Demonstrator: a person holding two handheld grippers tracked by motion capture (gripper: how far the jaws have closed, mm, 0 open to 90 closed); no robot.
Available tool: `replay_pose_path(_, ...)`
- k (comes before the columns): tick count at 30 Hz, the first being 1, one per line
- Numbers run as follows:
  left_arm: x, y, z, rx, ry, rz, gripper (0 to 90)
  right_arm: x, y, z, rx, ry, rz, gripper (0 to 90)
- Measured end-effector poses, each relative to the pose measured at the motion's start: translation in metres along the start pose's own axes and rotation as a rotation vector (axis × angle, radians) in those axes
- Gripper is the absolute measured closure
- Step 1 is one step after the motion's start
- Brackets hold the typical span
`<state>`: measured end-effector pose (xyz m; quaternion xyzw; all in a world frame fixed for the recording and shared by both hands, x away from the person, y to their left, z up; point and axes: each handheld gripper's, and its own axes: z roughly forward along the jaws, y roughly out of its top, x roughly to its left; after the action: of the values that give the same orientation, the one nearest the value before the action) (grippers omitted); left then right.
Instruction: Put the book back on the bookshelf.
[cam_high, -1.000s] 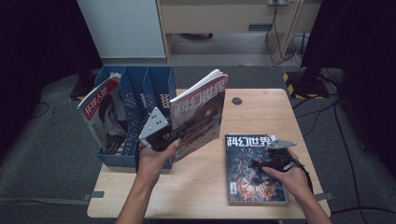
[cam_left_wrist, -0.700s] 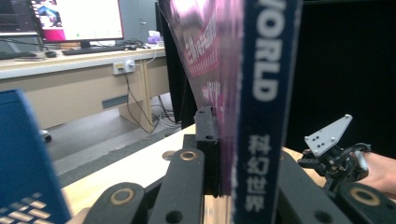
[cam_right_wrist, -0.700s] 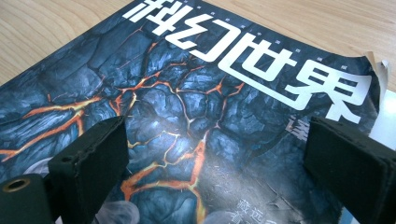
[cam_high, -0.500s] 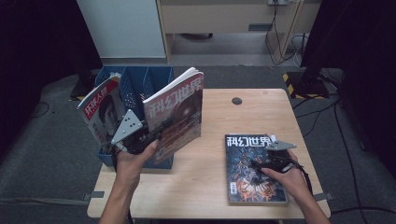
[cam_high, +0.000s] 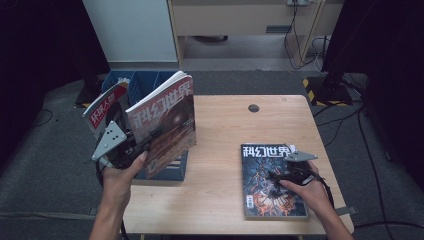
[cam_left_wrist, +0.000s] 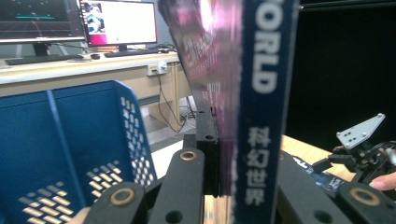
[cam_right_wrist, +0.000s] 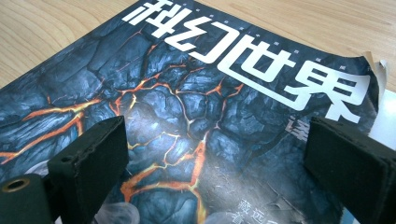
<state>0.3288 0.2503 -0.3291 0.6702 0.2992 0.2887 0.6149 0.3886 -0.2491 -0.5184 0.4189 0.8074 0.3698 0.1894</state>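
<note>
Left gripper holds a magazine upright; right gripper rests over a second magazine

Surface (cam_high: 225, 130) carries the blue file rack (cam_high: 167, 172); upright magazine (cam_high: 167, 122) is clamped between the left gripper (cam_high: 131, 146) fingers, just above the rack. Flat magazine (cam_high: 272, 182) lies beneath the right gripper (cam_high: 280, 176), its fingers (cam_right_wrist: 88, 154) spread, released

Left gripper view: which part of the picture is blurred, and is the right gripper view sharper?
In the left gripper view, the held magazine is smeared and glary so close to the lens, while the blue file rack reads sharper. In the right gripper view, the lava-cover magazine is crisp, with soft, even light.
</note>
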Motion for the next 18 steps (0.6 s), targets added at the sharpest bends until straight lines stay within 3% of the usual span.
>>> replay_pose_path(10,0.016,-0.006,-0.022,-0.003,0.052,-0.011,84.2,0.000,0.000,0.000,0.000,0.000,0.000,6.8)
replay_pose_path(18,0.025,-0.010,-0.030,-0.007,0.078,-0.027,84.2,0.000,0.000,0.000,-0.001,0.000,0.000,6.7)
